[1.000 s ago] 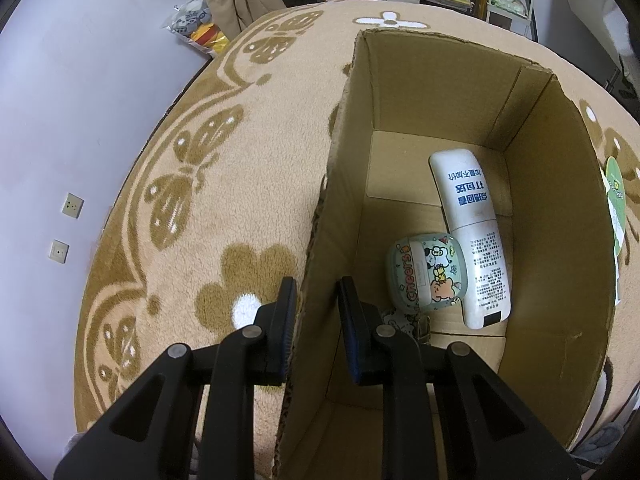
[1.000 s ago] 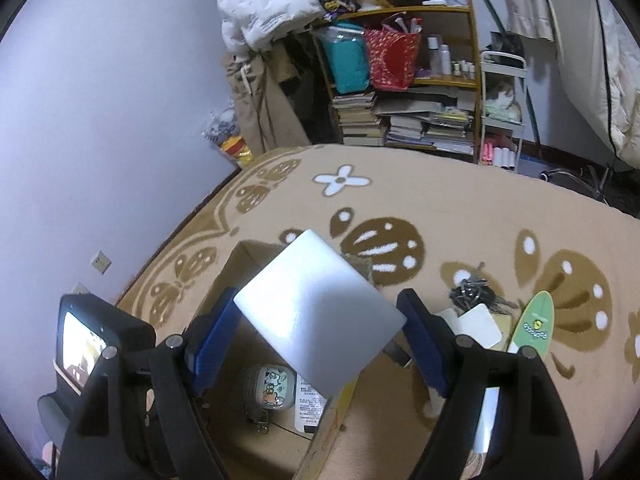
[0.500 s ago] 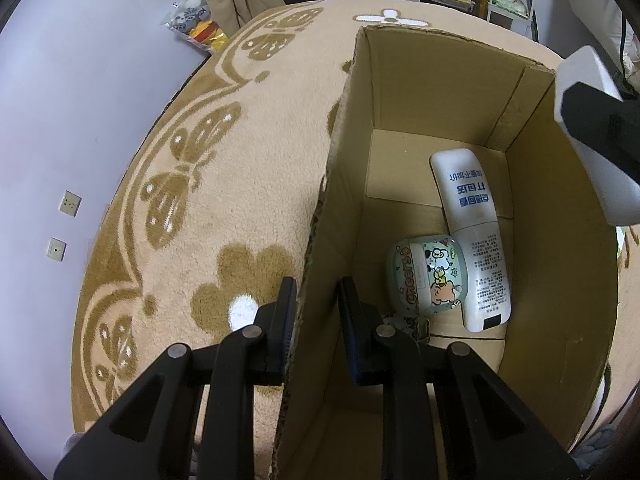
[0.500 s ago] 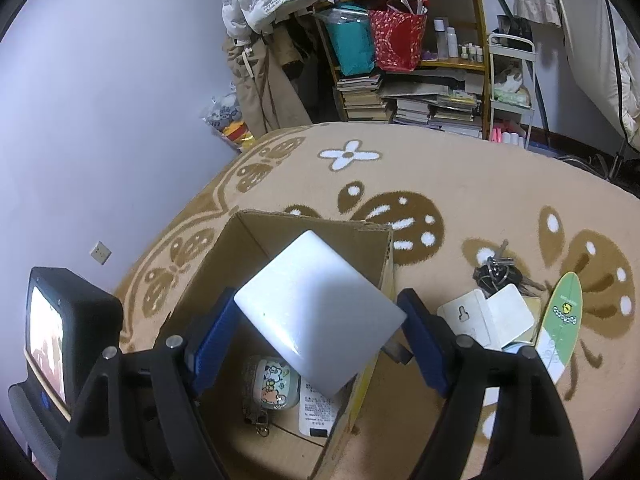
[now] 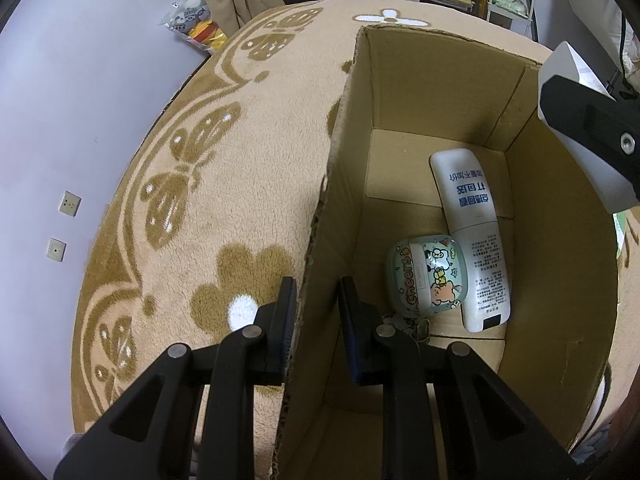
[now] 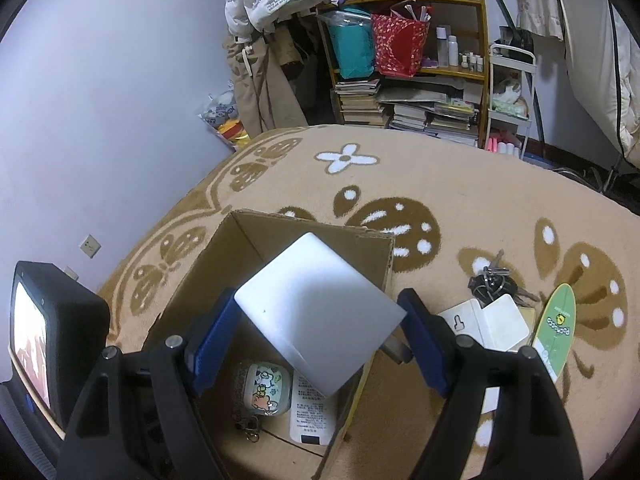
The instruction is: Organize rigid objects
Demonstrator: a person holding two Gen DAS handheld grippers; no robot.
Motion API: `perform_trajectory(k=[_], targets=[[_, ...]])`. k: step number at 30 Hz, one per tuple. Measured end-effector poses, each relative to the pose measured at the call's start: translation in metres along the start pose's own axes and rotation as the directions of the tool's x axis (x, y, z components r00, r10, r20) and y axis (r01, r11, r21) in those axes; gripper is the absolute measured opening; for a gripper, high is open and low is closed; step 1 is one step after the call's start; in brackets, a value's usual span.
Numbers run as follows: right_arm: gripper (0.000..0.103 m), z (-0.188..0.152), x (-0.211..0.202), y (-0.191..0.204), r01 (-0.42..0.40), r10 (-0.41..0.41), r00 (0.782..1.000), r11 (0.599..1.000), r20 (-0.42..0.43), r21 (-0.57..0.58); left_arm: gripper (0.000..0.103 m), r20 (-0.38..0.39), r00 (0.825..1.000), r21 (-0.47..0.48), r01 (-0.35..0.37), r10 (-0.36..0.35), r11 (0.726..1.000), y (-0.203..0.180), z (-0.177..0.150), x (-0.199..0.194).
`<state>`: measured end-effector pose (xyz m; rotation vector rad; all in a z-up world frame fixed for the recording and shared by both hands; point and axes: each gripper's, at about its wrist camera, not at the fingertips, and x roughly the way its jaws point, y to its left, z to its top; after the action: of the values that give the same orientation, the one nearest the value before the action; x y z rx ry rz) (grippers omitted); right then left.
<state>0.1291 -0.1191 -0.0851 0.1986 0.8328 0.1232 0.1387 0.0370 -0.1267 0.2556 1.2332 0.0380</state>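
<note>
Right gripper (image 6: 318, 340): pinches white slab (image 6: 320, 316) by opposite corners, above open box (image 6: 256, 236).
Left gripper (image 5: 316, 316): straddles box wall, contact unclear.
Slab: probably stiff, smooth, slippery; hold by its edges.

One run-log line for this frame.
left hand-held gripper: straddles cardboard box wall | right hand-held gripper: holds white flat case above box | inside: white tube, cartoon case
</note>
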Motion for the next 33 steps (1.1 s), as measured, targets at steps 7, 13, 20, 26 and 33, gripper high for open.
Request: perform_trajectory(k=[7,13,20,26,33], targets=[[0.085,-0.002,-0.005,0.003,0.001,-0.001,1.000,1.000,0.027,-0.018,0.021,0.001,1.000,-0.001,0.003,-0.003,1.000,0.000,0.000,-0.001],[0.095,-0.002,-0.013,0.003,0.022,-0.022,0.999,1.000,0.028,-0.013,0.020,0.000,1.000,-0.006,0.012,-0.012,1.000,0.000,0.001,-0.003],[0.098,-0.002,-0.021,-0.018,0.069,-0.069,0.997,0.998,0.018,0.001,0.020,0.002,1.000,-0.003,0.004,-0.004,1.000,0.000,0.000,-0.004],[0.099,-0.003,-0.030,-0.048,0.112,-0.112,0.993,0.993,0.030,0.029,0.020,0.002,1.000,0.001,0.001,-0.001,1.000,0.000,0.000,-0.004],[0.099,-0.008,-0.021,-0.089,0.186,-0.186,0.983,0.981,0.005,0.050,0.021,0.003,1.000,0.003,-0.002,0.002,1.000,0.001,0.000,-0.004]])
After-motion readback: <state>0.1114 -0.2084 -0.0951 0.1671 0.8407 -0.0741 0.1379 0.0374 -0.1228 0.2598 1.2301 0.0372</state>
